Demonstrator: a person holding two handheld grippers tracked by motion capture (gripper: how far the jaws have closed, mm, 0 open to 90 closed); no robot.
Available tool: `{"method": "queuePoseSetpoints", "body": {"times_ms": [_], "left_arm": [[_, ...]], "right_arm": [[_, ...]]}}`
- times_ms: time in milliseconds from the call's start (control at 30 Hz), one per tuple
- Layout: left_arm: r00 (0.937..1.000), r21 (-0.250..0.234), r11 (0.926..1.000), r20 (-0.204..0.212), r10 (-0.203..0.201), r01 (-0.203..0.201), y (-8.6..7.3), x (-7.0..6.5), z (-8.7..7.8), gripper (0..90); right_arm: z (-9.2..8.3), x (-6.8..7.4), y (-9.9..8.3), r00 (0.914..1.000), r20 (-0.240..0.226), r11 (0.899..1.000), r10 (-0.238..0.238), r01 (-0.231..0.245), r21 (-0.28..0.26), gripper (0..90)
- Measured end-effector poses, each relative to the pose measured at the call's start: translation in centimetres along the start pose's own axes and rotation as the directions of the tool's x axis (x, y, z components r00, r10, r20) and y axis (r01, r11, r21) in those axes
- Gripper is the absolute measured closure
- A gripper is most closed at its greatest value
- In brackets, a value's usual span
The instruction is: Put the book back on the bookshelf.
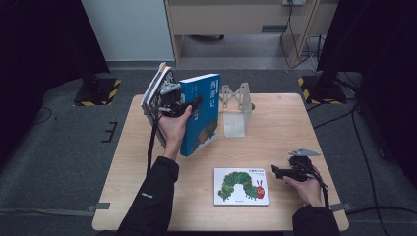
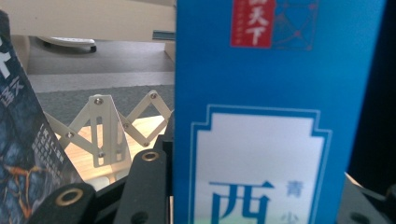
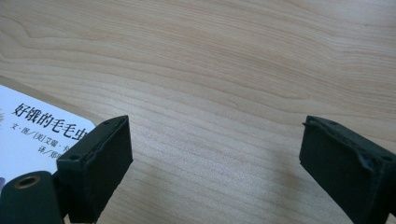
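Observation:
My left gripper (image 1: 195,103) is shut on a tall blue book (image 1: 200,114), which it holds upright over the table's far left part. In the left gripper view the blue book (image 2: 275,116) stands between the black jaws of my left gripper (image 2: 257,203). A second book with a dark cover (image 1: 157,91) leans just left of that hand, and its edge (image 2: 21,154) shows close by. A caterpillar picture book (image 1: 241,186) lies flat near the front edge. My right gripper (image 1: 275,171) rests open just right of it, over bare wood, with the book's corner (image 3: 32,133) beside one jaw of my right gripper (image 3: 215,154).
A white folding rack (image 1: 236,104) stands at the back middle of the wooden table (image 1: 275,128), just right of the blue book; it also appears as the rack (image 2: 107,130) behind the jaws. Dark stands with striped bases (image 1: 98,91) flank the table on the floor.

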State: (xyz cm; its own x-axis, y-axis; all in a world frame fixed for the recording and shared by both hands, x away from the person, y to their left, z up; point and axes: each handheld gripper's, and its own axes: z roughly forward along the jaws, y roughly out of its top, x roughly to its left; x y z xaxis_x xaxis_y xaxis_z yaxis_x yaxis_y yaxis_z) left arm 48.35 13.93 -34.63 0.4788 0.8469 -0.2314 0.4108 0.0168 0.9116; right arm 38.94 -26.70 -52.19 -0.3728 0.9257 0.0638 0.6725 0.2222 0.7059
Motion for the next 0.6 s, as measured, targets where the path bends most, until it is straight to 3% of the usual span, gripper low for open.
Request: {"method": "queuePoseSetpoints", "body": {"times_ms": [100, 333, 600], "left_arm": [[0.9994, -0.007, 0.9998, -0.03, 0.018, -0.018, 0.0, -0.2, 0.8, 60.6], [0.9973, -0.037, 0.9993, -0.074, 0.0, -0.003, -0.6, 0.3, 2.7, 60.6], [0.9947, -0.034, 0.9983, -0.09, -0.049, 0.047, -1.0, 0.9, 4.7, 60.4]], "right_arm": [[0.0, 0.0, 0.0, 1.0, 0.001, 1.0, -0.002, 0.002, -0.005, 9.7], [-0.1, 0.0, 0.1, 1.0, -0.002, 1.0, 0.001, -0.002, -0.012, 9.9], [-0.1, -0.2, 0.0, 1.0, 0.005, 1.0, 0.001, -0.001, -0.01, 10.1]]}}
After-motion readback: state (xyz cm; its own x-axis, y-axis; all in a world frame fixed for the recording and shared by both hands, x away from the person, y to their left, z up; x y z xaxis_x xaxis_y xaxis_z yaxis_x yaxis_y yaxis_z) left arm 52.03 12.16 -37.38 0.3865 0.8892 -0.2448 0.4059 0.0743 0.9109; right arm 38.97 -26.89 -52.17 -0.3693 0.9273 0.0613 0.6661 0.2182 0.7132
